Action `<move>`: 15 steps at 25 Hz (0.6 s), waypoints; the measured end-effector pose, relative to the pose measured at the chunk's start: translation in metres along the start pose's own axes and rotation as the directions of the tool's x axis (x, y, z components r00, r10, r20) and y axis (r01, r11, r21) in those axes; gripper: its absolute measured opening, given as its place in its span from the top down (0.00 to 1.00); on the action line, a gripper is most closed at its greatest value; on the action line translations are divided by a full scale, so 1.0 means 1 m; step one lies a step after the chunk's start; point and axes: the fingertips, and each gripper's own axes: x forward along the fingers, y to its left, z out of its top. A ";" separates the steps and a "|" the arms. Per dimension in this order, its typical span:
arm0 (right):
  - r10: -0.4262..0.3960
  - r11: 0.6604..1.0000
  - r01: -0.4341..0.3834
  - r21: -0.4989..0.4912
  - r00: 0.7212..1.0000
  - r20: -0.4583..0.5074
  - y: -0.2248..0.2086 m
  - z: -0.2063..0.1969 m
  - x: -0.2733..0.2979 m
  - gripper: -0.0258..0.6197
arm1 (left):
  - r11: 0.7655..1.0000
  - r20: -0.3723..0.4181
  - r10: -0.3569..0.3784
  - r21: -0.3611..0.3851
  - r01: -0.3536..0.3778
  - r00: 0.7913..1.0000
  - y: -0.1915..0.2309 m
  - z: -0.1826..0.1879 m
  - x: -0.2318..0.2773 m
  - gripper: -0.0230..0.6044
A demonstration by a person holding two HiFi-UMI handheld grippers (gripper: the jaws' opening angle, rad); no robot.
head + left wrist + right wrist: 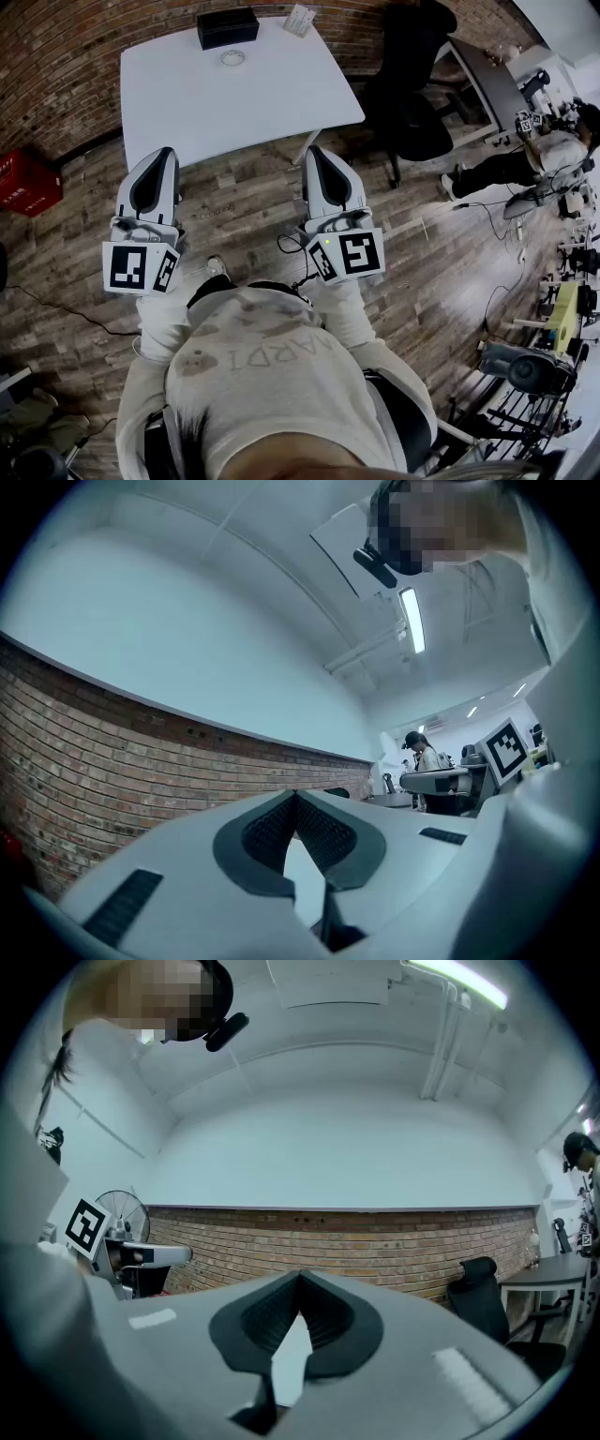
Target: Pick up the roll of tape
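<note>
Left gripper (161,153) and right gripper (314,150) are both pressed together, empty, held short of the table (272,103). Tape (232,58) lies flat at the far end, just before the box (228,27). Plan: step closer, spread the jaws early, straddle one wall of the ring, then pinch.
</note>
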 end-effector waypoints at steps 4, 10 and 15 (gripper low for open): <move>-0.001 1.000 0.001 0.001 1.000 0.002 0.008 -0.001 0.004 0.94 | 1.000 0.002 -0.003 0.001 0.003 1.000 0.006 -0.001 -0.004 0.95; -0.008 1.000 0.008 -0.003 1.000 0.004 0.013 -0.002 0.016 0.94 | 1.000 0.007 -0.011 0.001 0.011 1.000 0.020 0.000 0.001 0.96; -0.021 1.000 0.021 -0.007 1.000 0.002 0.017 -0.003 0.026 0.94 | 1.000 0.010 -0.031 0.002 0.031 0.999 0.030 0.001 0.008 0.96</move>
